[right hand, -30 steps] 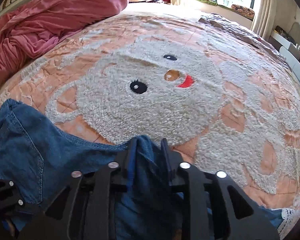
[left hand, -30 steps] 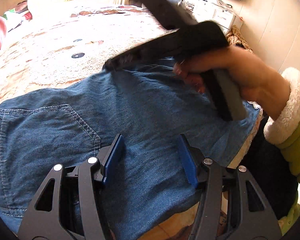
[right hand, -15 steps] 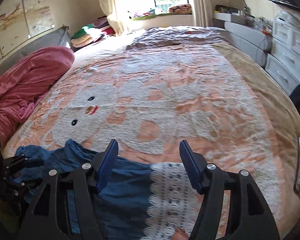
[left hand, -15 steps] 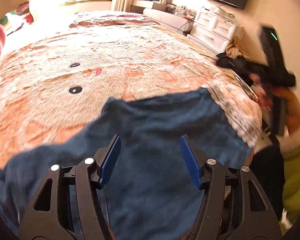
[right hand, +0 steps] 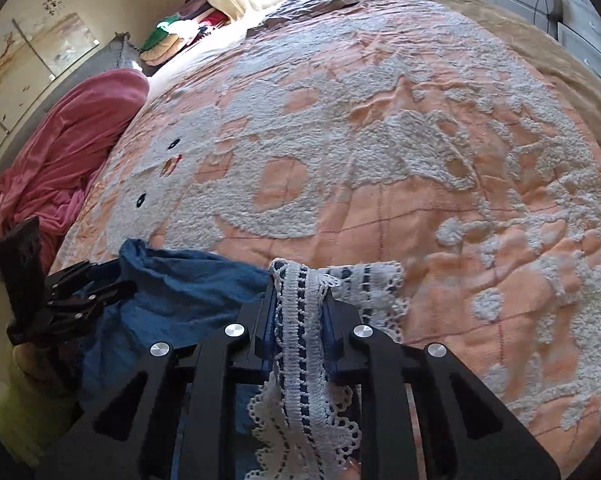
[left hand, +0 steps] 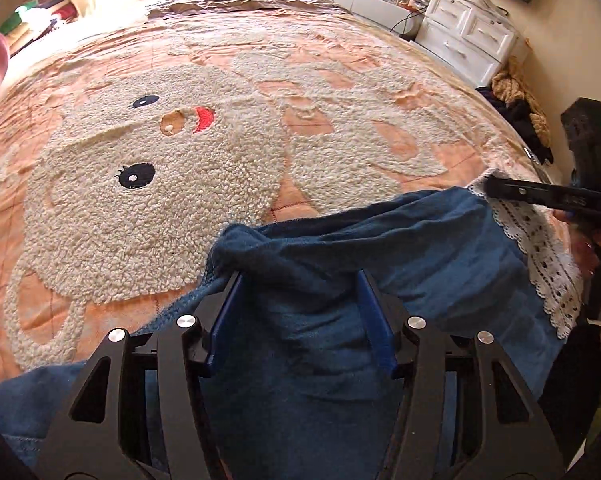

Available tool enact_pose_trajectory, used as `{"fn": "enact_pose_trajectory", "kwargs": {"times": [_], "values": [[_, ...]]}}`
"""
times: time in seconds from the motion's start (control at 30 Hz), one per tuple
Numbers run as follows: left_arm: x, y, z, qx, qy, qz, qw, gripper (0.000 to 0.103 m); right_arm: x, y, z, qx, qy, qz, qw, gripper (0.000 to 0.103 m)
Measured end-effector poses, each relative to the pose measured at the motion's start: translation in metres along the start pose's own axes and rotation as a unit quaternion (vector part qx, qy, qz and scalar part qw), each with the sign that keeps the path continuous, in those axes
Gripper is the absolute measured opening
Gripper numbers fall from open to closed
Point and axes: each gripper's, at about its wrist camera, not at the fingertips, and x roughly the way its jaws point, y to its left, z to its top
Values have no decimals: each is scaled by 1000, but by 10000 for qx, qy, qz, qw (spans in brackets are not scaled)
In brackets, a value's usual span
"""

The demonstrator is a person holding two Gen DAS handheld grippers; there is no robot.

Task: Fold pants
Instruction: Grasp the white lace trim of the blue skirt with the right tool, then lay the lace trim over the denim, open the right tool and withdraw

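The blue denim pants lie bunched at the near edge of the bed, with a white lace hem at the right. My left gripper is open, its blue pads over the cloth with a fold of denim between them. My right gripper is shut on the lace hem of the pants. The right gripper shows in the left wrist view at the hem. The left gripper shows in the right wrist view at the pants' left end.
A peach bedspread with a fluffy white cartoon face covers the bed. A pink blanket is heaped at the far left. White drawers and a clothes pile stand to the right of the bed.
My right gripper let go of the denim, swung right, opened, and has now shut on the lace hem. My left gripper stayed open and moved forward over the bunched cloth.
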Motion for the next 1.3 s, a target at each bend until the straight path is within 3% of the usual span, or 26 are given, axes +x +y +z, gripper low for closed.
{"fn": "enact_pose_trajectory", "kwargs": {"times": [0.13,0.27,0.4,0.5,0.57,0.73,0.8,0.9,1.07,1.3], "values": [[2,1,2,2,-75,64,10000,47,-31,-4,0,173,-662,-500,9964,16],[6,3,3,25,-151,358,9992,46,-6,-6,1,28,-340,-904,9953,16],[8,11,2,-155,-133,229,9995,46,9,-12,-1,92,-193,-901,9957,20],[7,11,1,-149,-167,251,9994,46,9,-17,1,181,-153,-771,9967,29],[6,13,0,-179,-188,241,9994,46,1,-22,1,326,-235,-870,9954,53],[-1,19,-3,-226,-254,339,9988,46,-57,-28,-5,618,-1058,-669,9902,60],[-7,25,-6,-258,-280,734,9966,48,-73,-22,-12,554,-1292,-720,9875,64],[-26,34,-13,-522,-336,527,9967,48,-87,-4,-33,347,-1353,-1073,9844,64],[-63,7,-37,-82,-617,401,9973,54,-105,30,-84,24,-1672,-1263,9778,64],[-69,-26,-76,458,-505,447,9967,59,-94,77,-114,-447,-1542,-753,9842,64]]}}
